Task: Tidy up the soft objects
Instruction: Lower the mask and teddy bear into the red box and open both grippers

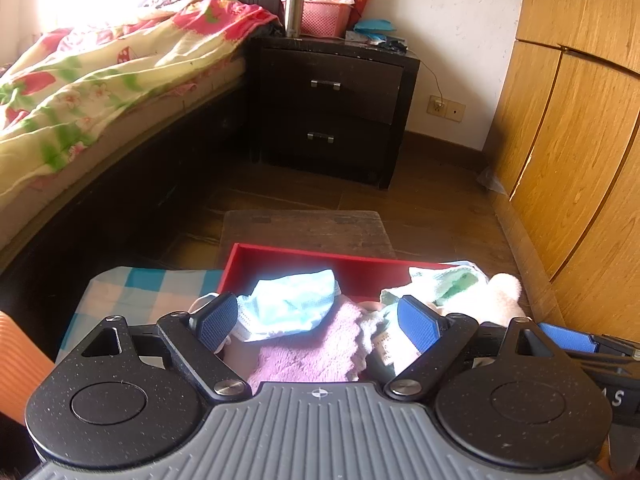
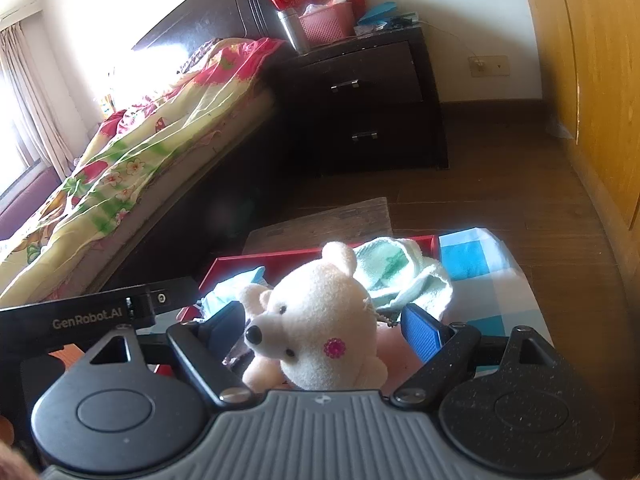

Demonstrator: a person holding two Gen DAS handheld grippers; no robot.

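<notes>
Bed [image 1: 100, 80]: lying along the left side of the room under a floral quilt [image 2: 152, 132], well apart from both grippers.
Nightstand [image 1: 332, 108]: standing dark against the far wall, carrying a pink basket [image 1: 324, 18] and a steel flask [image 1: 294, 12].
Checked cloth [image 1: 132, 292]: spreading under the red tray in blue and white squares, showing to the left of the tray in the left wrist view.
Left gripper [image 1: 318, 320]: hovering wide open over the pile, its blue pads [image 1: 218, 322] closing on nothing.
Face mask [image 1: 292, 304]: lying crumpled in pale blue just beside the left pad, between the two fingers of the left gripper.
Pink towel [image 1: 312, 352]: lying below the mask, directly between the fingers and close to the gripper's body.
Red tray [image 1: 304, 260]: sitting ahead of the left gripper, holding the mask and the pink towel.
Green cloth [image 2: 404, 276]: bunching at the tray's right end, beyond the bear.
Right gripper [image 2: 324, 330]: standing wide open with the bear sitting between its fingers; I cannot tell whether the pads are touching it.
Plush bear [image 2: 316, 320]: sitting cream-white and upright, snout pointing left, a pink flower on its cheek.
Wardrobe [image 1: 580, 120]: running along the right in yellow wood.
</notes>
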